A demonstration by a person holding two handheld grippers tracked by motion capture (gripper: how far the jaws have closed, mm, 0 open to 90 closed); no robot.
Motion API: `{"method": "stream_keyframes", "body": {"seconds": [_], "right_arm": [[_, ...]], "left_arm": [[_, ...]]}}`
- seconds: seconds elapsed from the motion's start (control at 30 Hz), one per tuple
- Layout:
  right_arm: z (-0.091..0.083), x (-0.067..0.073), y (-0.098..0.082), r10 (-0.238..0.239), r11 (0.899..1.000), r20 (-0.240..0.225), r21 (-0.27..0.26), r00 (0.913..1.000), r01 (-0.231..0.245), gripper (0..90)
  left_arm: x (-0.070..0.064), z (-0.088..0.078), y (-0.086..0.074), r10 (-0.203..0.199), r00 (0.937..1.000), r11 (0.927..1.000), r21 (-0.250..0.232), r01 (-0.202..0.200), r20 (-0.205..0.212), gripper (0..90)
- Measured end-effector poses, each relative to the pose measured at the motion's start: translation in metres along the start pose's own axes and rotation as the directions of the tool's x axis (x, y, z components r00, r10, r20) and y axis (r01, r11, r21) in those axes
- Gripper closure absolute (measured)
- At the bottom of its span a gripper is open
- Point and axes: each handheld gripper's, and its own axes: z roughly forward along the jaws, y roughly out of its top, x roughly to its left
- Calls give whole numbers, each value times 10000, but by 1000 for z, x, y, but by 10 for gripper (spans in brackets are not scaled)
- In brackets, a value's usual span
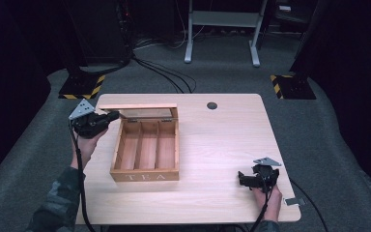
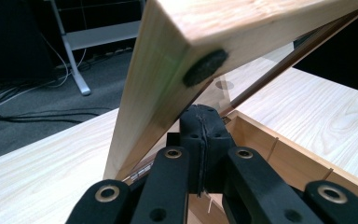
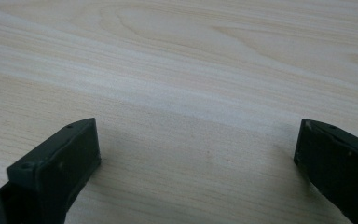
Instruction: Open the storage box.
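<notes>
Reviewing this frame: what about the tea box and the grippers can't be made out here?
- Left gripper view: the raised lid hides most of the tea box.
- High view: whether the shut left gripper touches the lid is too small to tell.
- Right gripper view: the bottom edge cuts off its open jaws.

only readable text: "tea", pale capital letters on the front wall of the light wooden three-compartment box (image 1: 145,177), the wall facing the person, letters spread across its middle. yellow-and-black hazard striping, a sign without words, on two dark floor plates beyond the box: one (image 1: 83,87) off its far-left corner, one (image 1: 292,85) far off to its right. no brand, number or label legible on the box's raised lid in the left gripper view.
</notes>
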Motion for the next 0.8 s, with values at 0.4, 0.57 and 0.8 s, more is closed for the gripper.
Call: {"method": "stream_keyframes", "body": {"seconds": [0.4,0.57,0.8], "right_arm": [[0,0,0,21,10000,-6,33,10000,-21,0],[0,0,0,48,10000,-6,46,10000,-48,0],[0,0,0,27,10000,-4,30,10000,-27,0]], "left_arm": [[1,0,3,14,10000,10000,46,-14,-12,892],[1,0,4,15,10000,10000,95,-15,-8,892],[2,0,5,59,10000,9999,155,-59,18,892]]}}
